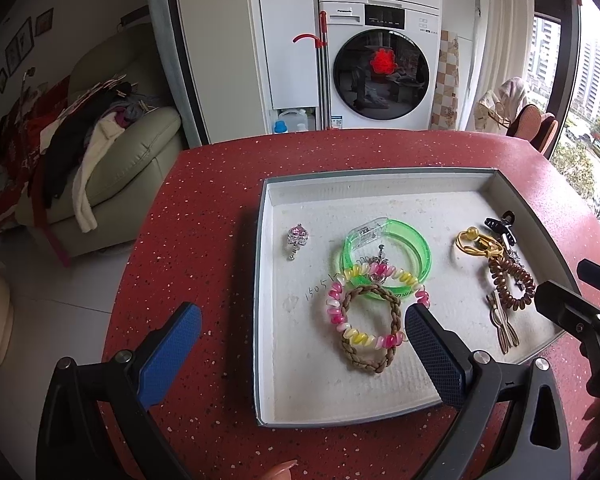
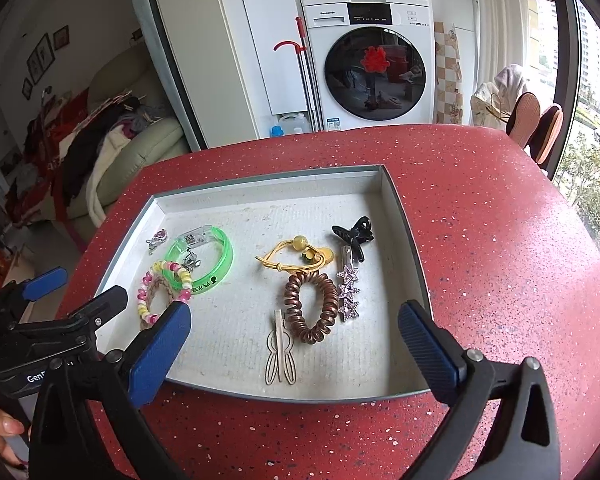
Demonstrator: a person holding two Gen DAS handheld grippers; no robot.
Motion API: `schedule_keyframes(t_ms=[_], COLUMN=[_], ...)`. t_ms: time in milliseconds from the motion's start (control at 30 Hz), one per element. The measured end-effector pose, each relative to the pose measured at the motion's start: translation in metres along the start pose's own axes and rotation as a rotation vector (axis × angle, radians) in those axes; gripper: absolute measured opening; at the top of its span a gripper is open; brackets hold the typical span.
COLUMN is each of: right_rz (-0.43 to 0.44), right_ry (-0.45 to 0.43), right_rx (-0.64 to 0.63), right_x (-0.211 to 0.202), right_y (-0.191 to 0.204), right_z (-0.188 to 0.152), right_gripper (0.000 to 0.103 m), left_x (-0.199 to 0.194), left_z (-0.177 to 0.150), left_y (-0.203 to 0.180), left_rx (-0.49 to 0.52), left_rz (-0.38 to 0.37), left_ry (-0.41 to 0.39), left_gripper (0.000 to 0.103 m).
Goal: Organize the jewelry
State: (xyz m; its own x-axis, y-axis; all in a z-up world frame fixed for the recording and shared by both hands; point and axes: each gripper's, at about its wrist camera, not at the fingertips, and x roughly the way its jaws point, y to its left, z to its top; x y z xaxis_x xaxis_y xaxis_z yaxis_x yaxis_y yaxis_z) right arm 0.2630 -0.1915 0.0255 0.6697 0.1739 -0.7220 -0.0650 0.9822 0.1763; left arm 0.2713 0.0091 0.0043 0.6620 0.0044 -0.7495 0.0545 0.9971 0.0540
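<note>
Red speckled table point(image 1: 188, 208), washing machine point(image 1: 380, 76) beyond far edge, sofa point(image 1: 132, 152) piled with clothes at left. Shallow white tray point(image 2: 408, 240) on table. Left group in tray: green bangle point(image 1: 412, 248), pink-yellow coil bracelet point(image 1: 340, 320) overlapping braided band point(image 1: 384, 364), small pink charm point(image 1: 298, 236) apart at far left. Right group: brown coil tie point(image 2: 312, 308), yellow cord tie point(image 2: 284, 260), star clip point(image 2: 348, 288), black claw clip point(image 2: 356, 236), pale hairpin point(image 2: 280, 356). Left gripper point(image 1: 300, 332) spread wide, nothing held, hung over tray's left wall. Right gripper point(image 2: 294, 334) likewise released, empty, above tray's near part.
</note>
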Motion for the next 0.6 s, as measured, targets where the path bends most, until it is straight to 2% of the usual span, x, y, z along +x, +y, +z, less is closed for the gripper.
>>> schedule_keyframes(t_ms=[600], right_rz=[-0.034], right_ry=[-0.087], right_rx=[-0.017], right_x=[-0.022], right_y=[0.000], right_z=[-0.012], right_gripper=[0.103], left_x=[-0.022], left_z=[-0.014], left_y=[0.000], left_rx=[-0.009], left_rz=[0.029], left_ry=[-0.073], left_gripper=[0.103])
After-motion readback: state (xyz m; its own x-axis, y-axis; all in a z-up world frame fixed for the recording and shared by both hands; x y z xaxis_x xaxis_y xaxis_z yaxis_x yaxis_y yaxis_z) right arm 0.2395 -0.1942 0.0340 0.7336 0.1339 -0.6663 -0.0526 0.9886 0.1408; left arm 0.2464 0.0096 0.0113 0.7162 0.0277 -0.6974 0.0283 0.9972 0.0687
